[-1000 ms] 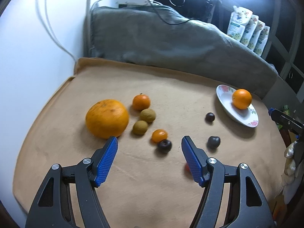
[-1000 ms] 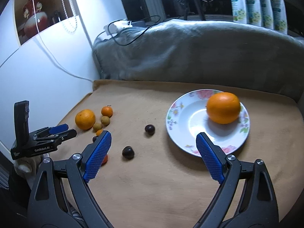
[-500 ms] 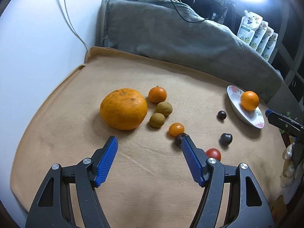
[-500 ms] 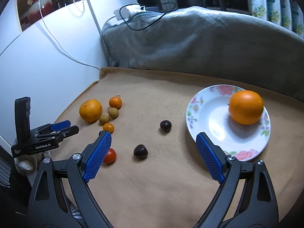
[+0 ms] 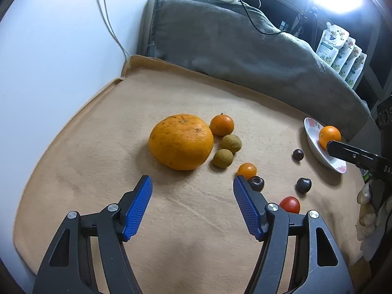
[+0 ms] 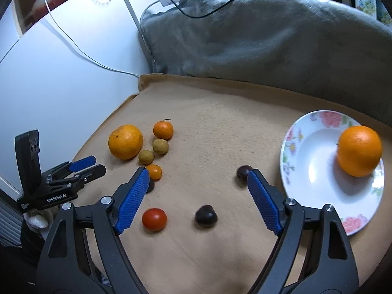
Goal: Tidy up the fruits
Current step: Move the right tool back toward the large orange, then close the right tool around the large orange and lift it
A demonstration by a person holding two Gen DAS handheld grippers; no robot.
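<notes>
Both grippers tilt down toward a tan blanket (image 5: 98,147) spread over the surface. The left gripper (image 5: 192,205) hangs with its jaws partly open and empty, aimed just near of the large orange (image 5: 181,141). The right gripper (image 6: 196,193) has just been closing its jaws a little; they are wide apart and grip nothing, with a dark plum (image 6: 206,215) lying on the blanket between the blue pads. A red tomato (image 6: 154,219) sits just left of that plum. At far right, a flowered plate (image 6: 306,147) holds one orange (image 6: 359,150). Small citrus and brownish fruits cluster right of the large orange.
</notes>
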